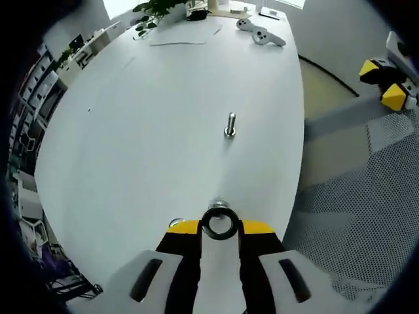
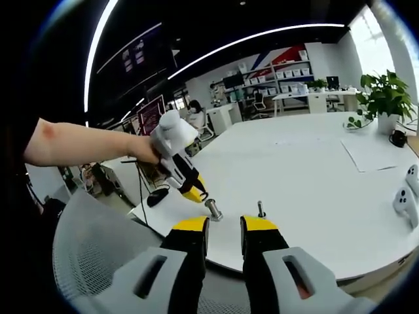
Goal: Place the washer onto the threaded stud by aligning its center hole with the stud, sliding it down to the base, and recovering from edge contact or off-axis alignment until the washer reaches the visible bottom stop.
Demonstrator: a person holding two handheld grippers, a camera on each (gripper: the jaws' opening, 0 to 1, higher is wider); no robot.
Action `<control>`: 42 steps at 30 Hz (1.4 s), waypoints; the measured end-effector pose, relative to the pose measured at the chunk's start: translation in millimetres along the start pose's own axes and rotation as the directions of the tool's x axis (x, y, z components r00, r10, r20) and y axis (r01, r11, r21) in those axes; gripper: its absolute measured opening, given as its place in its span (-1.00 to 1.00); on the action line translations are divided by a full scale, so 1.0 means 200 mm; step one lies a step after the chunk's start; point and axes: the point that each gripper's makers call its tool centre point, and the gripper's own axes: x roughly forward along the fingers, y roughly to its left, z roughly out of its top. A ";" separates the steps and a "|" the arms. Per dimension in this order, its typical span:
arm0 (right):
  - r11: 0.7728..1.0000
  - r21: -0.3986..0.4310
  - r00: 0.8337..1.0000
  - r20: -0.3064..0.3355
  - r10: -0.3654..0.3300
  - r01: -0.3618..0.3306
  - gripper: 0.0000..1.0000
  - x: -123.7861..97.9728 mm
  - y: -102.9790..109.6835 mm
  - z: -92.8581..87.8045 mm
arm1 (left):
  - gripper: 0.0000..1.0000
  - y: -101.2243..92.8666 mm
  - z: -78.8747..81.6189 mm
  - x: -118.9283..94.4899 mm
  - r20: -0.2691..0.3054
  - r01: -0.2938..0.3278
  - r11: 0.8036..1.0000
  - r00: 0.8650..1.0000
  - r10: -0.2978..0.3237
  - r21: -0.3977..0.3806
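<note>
Low in the centre of the left gripper view, my left gripper [image 1: 220, 226] has its jaws closed on the washer [image 1: 220, 224], ring facing the camera. Above it, mid-frame, the threaded stud [image 1: 230, 125] stands upright on the white table [image 1: 131, 144], well apart from the washer. At the bottom of the right gripper view, my right gripper [image 2: 224, 229] has its jaws narrowly parted with nothing between them; the stud [image 2: 260, 209] sits just above its right tip, and a hand [image 2: 149, 149] brings the left gripper [image 2: 204, 199] in from the left.
</note>
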 end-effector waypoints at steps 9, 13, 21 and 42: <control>1.000 0.003 1.000 0.005 -0.004 0.004 -0.56 0.00 0.00 0.00 | -0.62 0.01 0.01 0.06 -0.037 -0.016 0.999 0.999 0.018 0.046; 1.000 0.003 1.000 0.005 -0.004 0.004 -0.56 0.00 0.00 0.00 | -0.62 0.01 0.00 0.06 -0.051 -0.014 0.998 0.999 0.017 0.055; 1.000 0.005 1.000 0.006 -0.006 0.006 -0.56 0.00 0.00 0.00 | -0.62 0.02 -0.01 0.08 -0.062 -0.006 0.999 0.998 0.009 0.049; 1.000 0.008 1.000 0.015 -0.010 0.009 -0.56 0.00 -0.01 0.01 | -0.62 0.00 -0.01 0.17 -0.219 -0.022 0.983 0.974 0.062 0.182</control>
